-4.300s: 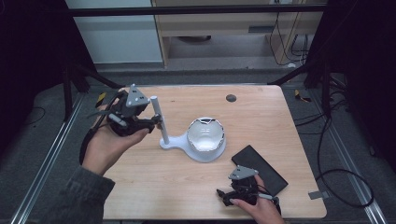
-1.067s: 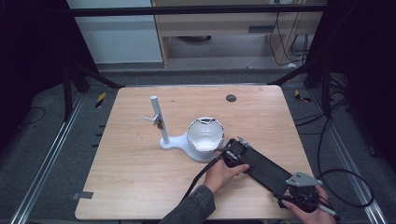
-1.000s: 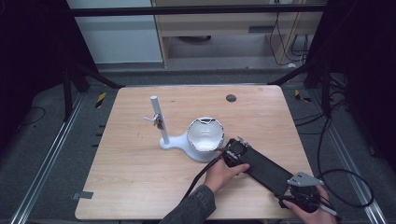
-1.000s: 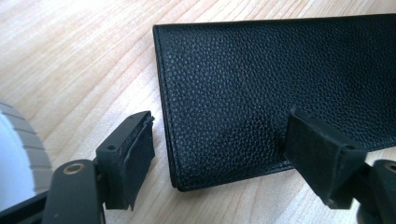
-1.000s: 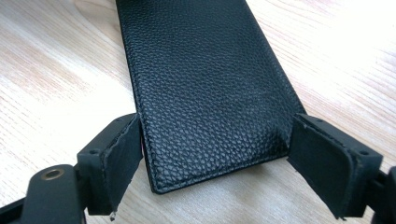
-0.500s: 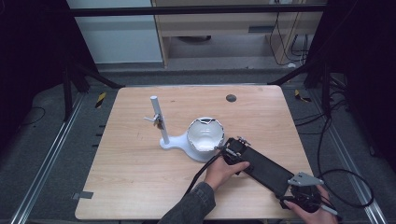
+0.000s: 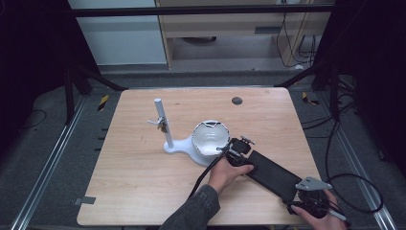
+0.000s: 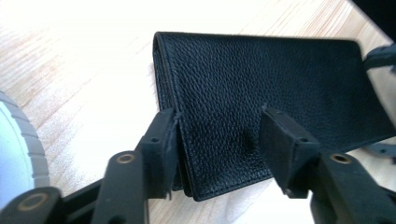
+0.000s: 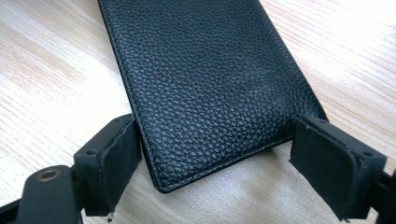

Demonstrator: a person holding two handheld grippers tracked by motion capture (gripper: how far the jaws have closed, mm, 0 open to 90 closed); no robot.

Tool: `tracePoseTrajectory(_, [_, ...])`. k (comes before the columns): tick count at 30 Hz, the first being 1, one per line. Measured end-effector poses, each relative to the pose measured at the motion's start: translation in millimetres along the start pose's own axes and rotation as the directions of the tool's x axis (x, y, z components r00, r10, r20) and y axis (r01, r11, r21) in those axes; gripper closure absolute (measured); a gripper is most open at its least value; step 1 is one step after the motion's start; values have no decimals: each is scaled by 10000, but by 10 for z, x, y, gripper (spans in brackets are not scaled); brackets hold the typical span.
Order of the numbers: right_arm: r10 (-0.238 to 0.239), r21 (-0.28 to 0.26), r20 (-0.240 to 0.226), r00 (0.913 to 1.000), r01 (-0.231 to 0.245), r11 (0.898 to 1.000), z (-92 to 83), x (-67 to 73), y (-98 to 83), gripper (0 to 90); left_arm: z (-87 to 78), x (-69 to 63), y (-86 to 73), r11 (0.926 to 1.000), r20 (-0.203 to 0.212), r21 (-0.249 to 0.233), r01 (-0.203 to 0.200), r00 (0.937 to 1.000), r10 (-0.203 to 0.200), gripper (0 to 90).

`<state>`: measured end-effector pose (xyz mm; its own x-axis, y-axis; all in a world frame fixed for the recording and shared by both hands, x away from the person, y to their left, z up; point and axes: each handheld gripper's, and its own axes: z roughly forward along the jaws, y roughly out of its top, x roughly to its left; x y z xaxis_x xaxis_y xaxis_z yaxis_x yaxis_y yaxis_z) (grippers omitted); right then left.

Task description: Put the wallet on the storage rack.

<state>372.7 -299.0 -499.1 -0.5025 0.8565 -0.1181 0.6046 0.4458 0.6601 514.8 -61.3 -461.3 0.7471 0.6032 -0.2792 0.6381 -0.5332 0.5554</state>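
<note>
A: Where did the black wallet [image 7: 272, 171] lie?

B: Flat on the wooden worktop [image 7: 143, 182], slanting from just beside the white bowl stand [image 7: 207, 139] down toward the near right corner. Its grained leather showed plainly in both gripper views.

A: And the left gripper [image 7: 238, 152]?

B: It sat at the wallet's upper end, close by the bowl. In the left gripper view its fingers [image 8: 161, 149] had just been closing with the wallet's corner between them. The one finger lay against the folded edge, the other pressed onto the leather face, dimpling it. So they were clamped on that end of the wallet.

A: The right gripper [image 7: 310, 201]?

B: At the opposite, lower end, near the worktop's front edge. In the right gripper view its fingers [image 9: 116, 158] stood apart, one on each side of the wallet's rounded end. The left one was right at the leather's edge and the right one was just clear of it, so there was no grip.

A: Anything else on the worktop?

B: A white post [image 7: 163, 125] rose from the stand's base, left of the bowl
</note>
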Motion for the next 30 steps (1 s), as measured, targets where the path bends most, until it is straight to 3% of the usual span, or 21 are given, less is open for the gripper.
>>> tracePoseTrajectory(4, [104, 27, -14, 9999, -104, 9999, 0, -1, -3, 161, -75, -13, 31, 9998, 22, -205, -63, 10000, 64, 596])
tracePoseTrajectory(12, [200, 73, -63, 9998, -200, 9998, 0, -2, -4, 155, -192, -41, 95, 9993, 203, -215, -295, 9993, 300, 700])
tracePoseTrajectory(20, [243, 76, -59, 9997, -242, 9997, 0, -1, -8, 144, -280, -91, 165, 9976, 467, -275, -638, 9968, 651, 862])
tracePoseTrajectory(25, [201, 92, -47, 9998, -200, 9998, -6, 9, -4, 108, -322, -125, 187, 9950, 492, -377, -924, 9943, 942, 878])
tracePoseTrajectory(30, [365, -495, -386, 9986, -383, 9980, -65, 27, 73, 69, -400, -158, 208, 9907, 289, -316, -1323, 9907, 1333, 879])
